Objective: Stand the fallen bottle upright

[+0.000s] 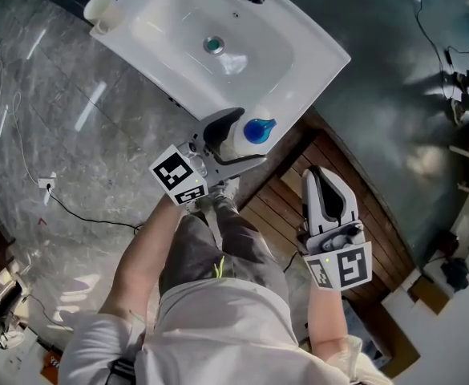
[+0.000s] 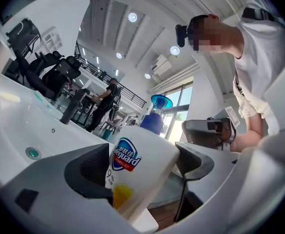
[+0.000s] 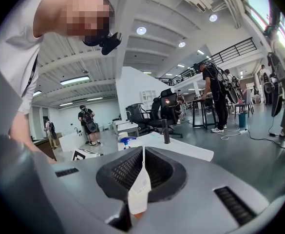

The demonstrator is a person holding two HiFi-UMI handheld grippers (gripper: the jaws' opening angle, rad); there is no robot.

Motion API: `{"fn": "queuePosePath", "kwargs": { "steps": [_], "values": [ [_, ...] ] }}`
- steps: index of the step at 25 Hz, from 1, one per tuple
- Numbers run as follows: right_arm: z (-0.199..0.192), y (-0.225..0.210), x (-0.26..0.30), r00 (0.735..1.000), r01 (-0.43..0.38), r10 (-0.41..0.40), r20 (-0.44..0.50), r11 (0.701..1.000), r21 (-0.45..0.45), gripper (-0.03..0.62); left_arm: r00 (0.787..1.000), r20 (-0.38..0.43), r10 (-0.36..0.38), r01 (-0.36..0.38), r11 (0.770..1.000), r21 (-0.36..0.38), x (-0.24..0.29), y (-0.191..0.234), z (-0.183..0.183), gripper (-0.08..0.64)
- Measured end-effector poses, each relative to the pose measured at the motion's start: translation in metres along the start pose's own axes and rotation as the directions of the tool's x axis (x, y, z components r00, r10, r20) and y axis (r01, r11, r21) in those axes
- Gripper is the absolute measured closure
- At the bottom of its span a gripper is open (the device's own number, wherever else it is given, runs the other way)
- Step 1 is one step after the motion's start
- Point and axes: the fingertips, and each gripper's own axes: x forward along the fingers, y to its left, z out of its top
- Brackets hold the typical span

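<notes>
left gripper (image 1: 232, 141) pinching bottle (image 1: 255, 131) at sink (image 1: 162, 38) corner, base hidden, right gripper (image 1: 324, 184) jaws pressed together

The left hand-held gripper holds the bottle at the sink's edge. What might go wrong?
Released at the corner of the sink, the bottle may topple to the floor. It sits askew in the left hand-held gripper and may slip. The right hand-held gripper, shut on a white slip, is away, so cannot catch it.
</notes>
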Motion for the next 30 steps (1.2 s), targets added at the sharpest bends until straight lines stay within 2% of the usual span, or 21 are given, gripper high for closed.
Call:
{"fn": "queuePosePath", "kwargs": {
  "steps": [6,11,17,22,26,30],
  "values": [
    [0.000,0.003,0.010,1.000,-0.004,0.004,-0.016,1.000,-0.013,0.551,0.999,0.011,-0.031,0.031,0.999,-0.012,0.000,0.001,0.001,0.101],
    [0.008,0.002,0.015,1.000,0.006,-0.007,-0.020,1.000,-0.028,0.551,0.996,-0.029,-0.080,0.080,0.997,0.003,0.001,-0.004,-0.002,0.101],
    [0.014,0.005,0.017,1.000,-0.002,0.001,-0.019,0.999,-0.041,0.551,0.997,-0.040,-0.068,0.069,0.997,0.023,0.001,-0.005,-0.003,0.100],
    [0.009,0.011,0.018,1.000,-0.009,0.007,-0.030,0.999,-0.048,0.551,0.998,-0.011,-0.065,0.065,0.998,0.013,-0.001,-0.002,0.000,0.100],
    [0.007,0.012,0.017,0.999,-0.005,0.003,-0.040,0.998,-0.056,0.551,0.998,-0.011,-0.061,0.061,0.997,0.041,-0.001,-0.001,0.000,0.097],
    [0.011,0.015,0.017,0.999,-0.007,0.005,-0.034,0.998,-0.060,0.551,0.997,-0.049,-0.063,0.067,0.994,0.082,-0.002,-0.003,-0.005,0.084]
  ]
}}
